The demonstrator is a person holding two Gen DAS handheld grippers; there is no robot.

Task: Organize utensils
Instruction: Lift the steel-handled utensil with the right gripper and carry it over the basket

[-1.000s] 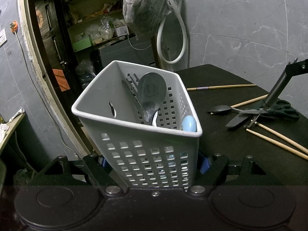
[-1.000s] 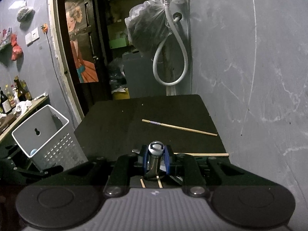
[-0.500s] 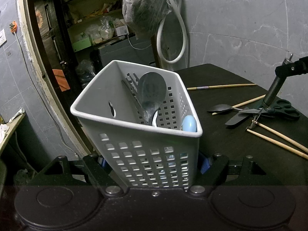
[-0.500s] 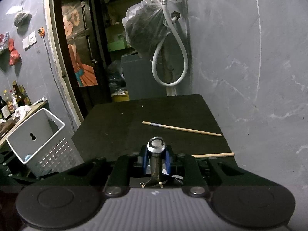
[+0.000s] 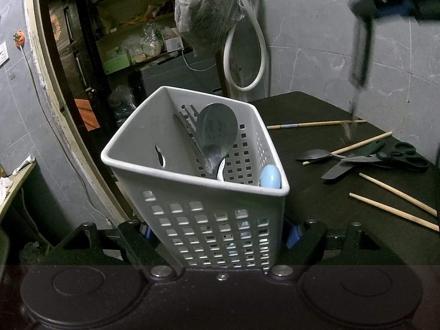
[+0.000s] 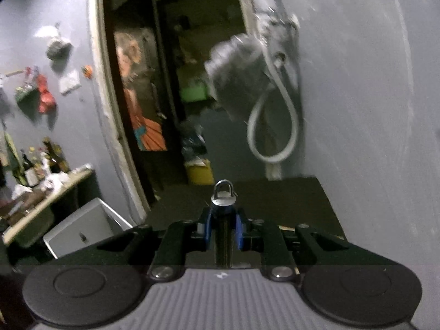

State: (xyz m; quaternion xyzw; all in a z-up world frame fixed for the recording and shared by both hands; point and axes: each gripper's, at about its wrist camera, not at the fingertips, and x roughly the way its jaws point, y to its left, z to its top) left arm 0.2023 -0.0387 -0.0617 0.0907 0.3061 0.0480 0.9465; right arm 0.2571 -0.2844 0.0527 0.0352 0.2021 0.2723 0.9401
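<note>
My left gripper (image 5: 217, 236) is shut on the white perforated utensil basket (image 5: 198, 192), which holds a grey ladle (image 5: 218, 134), a slotted turner and a light blue handle (image 5: 271, 180). My right gripper (image 6: 222, 231) is shut on a dark-handled metal utensil (image 6: 223, 192) with a hang ring on its end. In the left wrist view that utensil (image 5: 360, 52) hangs blurred, high above the black table (image 5: 316, 143). The basket also shows in the right wrist view (image 6: 82, 233), low at the left.
On the table lie a metal spoon (image 5: 316, 154), a dark knife (image 5: 346, 165), black scissors (image 5: 398, 155) and several wooden chopsticks (image 5: 396, 211). A white hose (image 5: 244, 52) and a bagged bundle (image 5: 209, 13) hang on the grey wall behind. An open doorway is at the left.
My right gripper has lifted the metal utensil off the table, high into the air; its view is now blurred and tilted. The left gripper and basket have stayed still.
</note>
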